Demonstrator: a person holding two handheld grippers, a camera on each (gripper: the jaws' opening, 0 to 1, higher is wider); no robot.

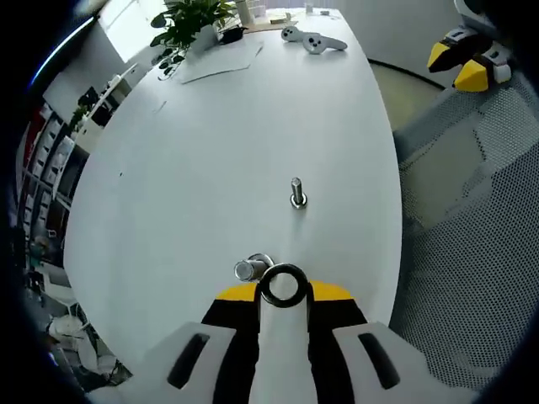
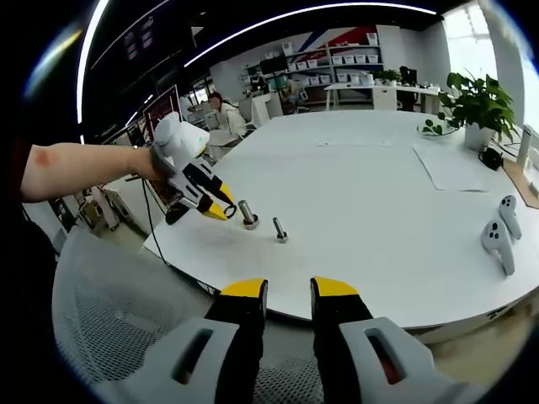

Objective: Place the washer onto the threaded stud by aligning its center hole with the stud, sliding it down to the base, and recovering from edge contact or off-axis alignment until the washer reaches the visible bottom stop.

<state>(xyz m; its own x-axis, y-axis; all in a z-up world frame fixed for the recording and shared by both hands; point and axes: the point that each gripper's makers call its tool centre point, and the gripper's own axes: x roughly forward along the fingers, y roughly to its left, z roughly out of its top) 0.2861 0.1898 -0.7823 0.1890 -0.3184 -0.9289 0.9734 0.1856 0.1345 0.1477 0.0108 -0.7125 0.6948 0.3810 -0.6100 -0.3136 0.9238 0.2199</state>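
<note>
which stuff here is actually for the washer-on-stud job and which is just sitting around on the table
For the job:
- dark metal ring washer, held in the left gripper
- two upright silver threaded studs: near one, far one

Lying about:
- two white handheld controllers
- green potted plant
- white paper sheets
- grey mesh chair
- right gripper, open, off the round white table

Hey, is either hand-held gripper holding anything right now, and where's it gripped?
The left hand-held gripper holds the washer by its near rim, above a stud. The right hand-held gripper is open, empty.
</note>
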